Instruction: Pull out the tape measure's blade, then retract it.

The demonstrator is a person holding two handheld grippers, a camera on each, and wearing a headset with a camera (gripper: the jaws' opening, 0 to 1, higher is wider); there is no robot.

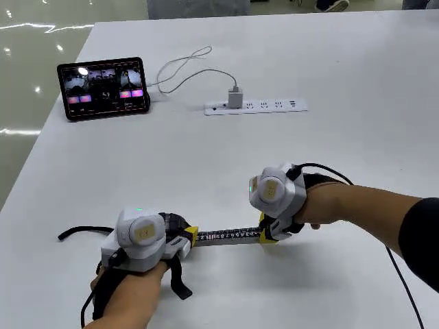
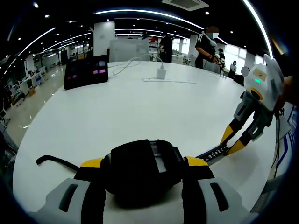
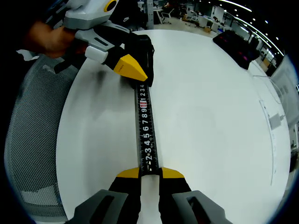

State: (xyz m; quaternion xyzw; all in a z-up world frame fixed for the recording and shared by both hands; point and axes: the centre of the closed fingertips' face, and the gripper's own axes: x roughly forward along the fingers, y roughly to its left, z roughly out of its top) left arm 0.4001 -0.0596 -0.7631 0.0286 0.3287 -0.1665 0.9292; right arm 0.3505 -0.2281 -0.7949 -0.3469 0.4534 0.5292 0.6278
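Tape blade point(image 1: 226, 236) lies a short way out along the counter point(image 1: 206, 151) near its front edge, stretched between the two tools. Around the black case point(image 2: 142, 172) the left tool point(image 1: 188, 236) is clamped, anchoring it so the pull has something to work against (a loose case would likely slide). Pinching the blade's end, the right tool point(image 3: 150, 173) sits in line with the case, so the strip runs straight. I judge extension partly done, retraction not yet begun.
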